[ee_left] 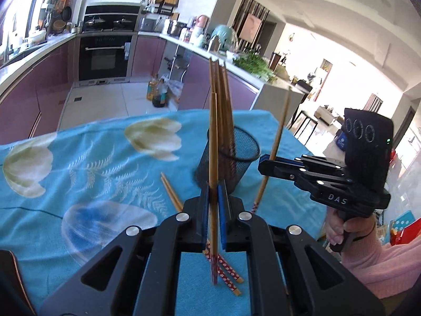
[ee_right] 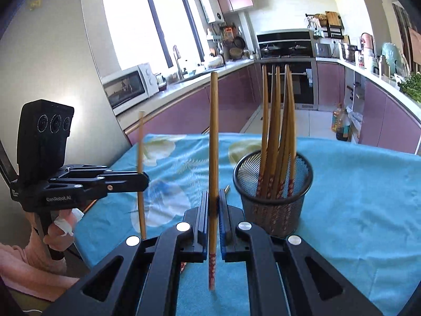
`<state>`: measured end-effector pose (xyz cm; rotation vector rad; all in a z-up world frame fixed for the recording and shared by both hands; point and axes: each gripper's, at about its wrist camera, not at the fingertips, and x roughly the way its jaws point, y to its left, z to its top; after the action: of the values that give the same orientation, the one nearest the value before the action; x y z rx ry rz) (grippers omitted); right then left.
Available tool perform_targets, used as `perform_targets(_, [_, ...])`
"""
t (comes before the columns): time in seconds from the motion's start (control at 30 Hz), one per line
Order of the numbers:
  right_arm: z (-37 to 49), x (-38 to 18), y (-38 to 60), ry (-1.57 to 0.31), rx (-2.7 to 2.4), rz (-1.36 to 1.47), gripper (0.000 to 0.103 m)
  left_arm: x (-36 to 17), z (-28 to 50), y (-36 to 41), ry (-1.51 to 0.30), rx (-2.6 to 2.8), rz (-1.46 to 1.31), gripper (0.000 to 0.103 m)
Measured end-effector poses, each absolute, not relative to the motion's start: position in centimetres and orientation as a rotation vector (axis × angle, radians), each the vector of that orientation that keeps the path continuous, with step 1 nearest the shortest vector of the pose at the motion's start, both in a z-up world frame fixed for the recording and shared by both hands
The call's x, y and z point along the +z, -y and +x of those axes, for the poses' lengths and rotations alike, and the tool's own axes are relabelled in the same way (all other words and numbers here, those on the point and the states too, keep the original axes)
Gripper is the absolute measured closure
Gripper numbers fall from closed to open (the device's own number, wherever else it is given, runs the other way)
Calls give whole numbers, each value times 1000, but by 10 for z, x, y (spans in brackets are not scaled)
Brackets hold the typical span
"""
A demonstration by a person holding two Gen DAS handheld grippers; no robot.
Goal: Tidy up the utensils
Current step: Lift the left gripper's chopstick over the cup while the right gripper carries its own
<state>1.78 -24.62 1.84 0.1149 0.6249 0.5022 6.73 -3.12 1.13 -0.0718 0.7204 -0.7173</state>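
Holding: we have one chopstick upright in each hand-held gripper, both clear of the table, with the step in hand, as we judge it, the carry to the holder.
Left chopstick [ee_left: 213,158]: light wood with a red patterned lower end, pinched between the closed jaws of our left hand-held gripper [ee_left: 213,194].
Right chopstick [ee_right: 213,142]: the same make, clamped by the closed right hand-held gripper [ee_right: 213,205], just beside the holder.
Holder [ee_right: 273,197]: a black mesh cup near the middle of the table, already bearing a leaning bundle of chopsticks [ee_right: 279,121].
Loose pair [ee_left: 172,197]: two more chopsticks lie flat on the cloth toward the near edge, partly hidden by our left jaws.
Table [ee_left: 79,163]: covered in blue cloth with pale flowers.
Next move: we judge each stick must be brought over the cup's rim, patterned end down, then released without knocking the bundle.
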Motion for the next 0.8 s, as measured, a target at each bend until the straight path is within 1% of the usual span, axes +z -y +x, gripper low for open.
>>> perform_targets(0.23, [20, 42, 261, -549, 492, 122, 97, 42, 71, 28, -629, -733, -119, 96])
perform_targets(0.8, [31, 97, 287, -392, 432, 87, 97, 103, 103, 71, -475, -764, -130, 96])
